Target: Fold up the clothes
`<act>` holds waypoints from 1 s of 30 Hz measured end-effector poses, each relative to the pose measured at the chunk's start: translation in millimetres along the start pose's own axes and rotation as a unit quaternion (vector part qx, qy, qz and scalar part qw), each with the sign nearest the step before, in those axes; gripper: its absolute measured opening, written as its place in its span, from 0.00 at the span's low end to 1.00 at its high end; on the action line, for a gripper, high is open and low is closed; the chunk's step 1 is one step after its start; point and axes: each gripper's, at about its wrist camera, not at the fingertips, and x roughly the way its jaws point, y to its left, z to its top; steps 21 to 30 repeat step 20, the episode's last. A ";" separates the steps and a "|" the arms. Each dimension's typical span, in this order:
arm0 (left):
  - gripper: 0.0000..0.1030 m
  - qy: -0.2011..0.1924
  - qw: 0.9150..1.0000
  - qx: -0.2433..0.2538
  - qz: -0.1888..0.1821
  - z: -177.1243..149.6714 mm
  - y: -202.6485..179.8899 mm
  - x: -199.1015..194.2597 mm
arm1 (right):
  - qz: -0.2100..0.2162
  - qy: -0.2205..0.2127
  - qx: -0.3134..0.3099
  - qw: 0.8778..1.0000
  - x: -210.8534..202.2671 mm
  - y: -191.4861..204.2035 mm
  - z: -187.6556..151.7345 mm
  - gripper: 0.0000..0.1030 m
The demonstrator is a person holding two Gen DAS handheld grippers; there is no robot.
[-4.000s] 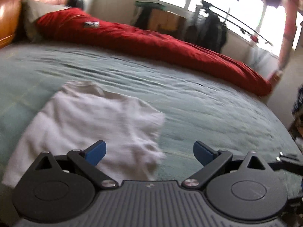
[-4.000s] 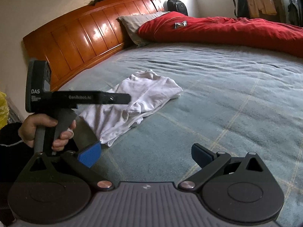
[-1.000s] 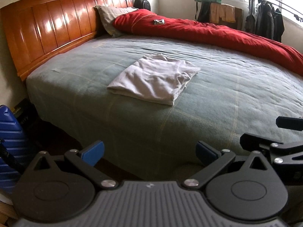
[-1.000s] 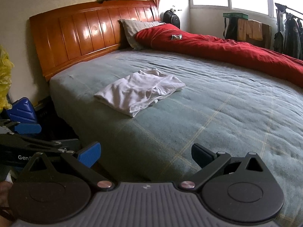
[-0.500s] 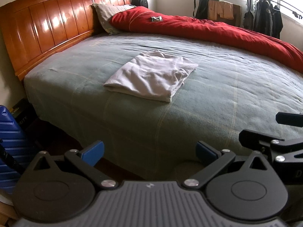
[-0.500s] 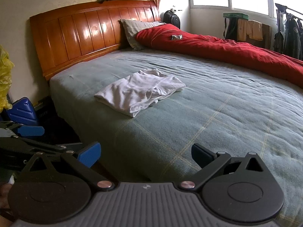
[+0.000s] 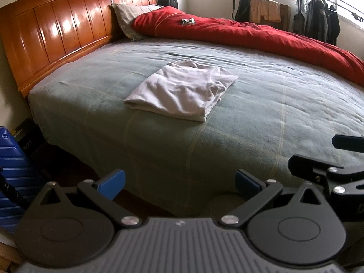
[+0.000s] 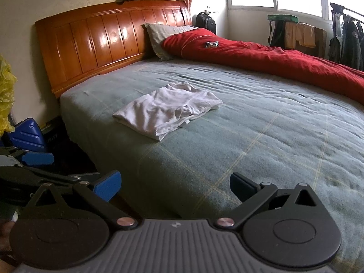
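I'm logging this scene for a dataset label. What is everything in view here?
shirt: one, white, folded, on the bed near its front edge
bed cover: one, grey-green
duvet: one, red, along the far side
pillow: one, grey, by the headboard
headboard: one, orange-brown wood
suitcase: one, blue, on the floor
left gripper: open, empty, off the bed
right gripper: open, empty

Very little can be read here — the dark cardboard box (image 7: 25, 140) on the floor beside the wooden bed, behind the ribbed blue plastic case (image 7: 12, 170), carries pale letters ending in "RITY" in the left wrist view. In the right wrist view the same box (image 8: 51, 134) shows only "ITY"; its smaller yellowish print above is too blurred to make out.
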 end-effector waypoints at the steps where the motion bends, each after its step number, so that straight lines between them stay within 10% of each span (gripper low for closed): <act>1: 0.99 0.000 1.000 0.000 0.000 0.0 0.0 0.1 | 0.000 0.000 0.000 1.000 -0.3 -0.2 -0.3 1.00; 30: 0.99 0.000 1.000 0.003 0.001 -0.7 -0.7 0.0 | 0.001 0.000 0.001 1.000 1.4 -0.5 -0.3 1.00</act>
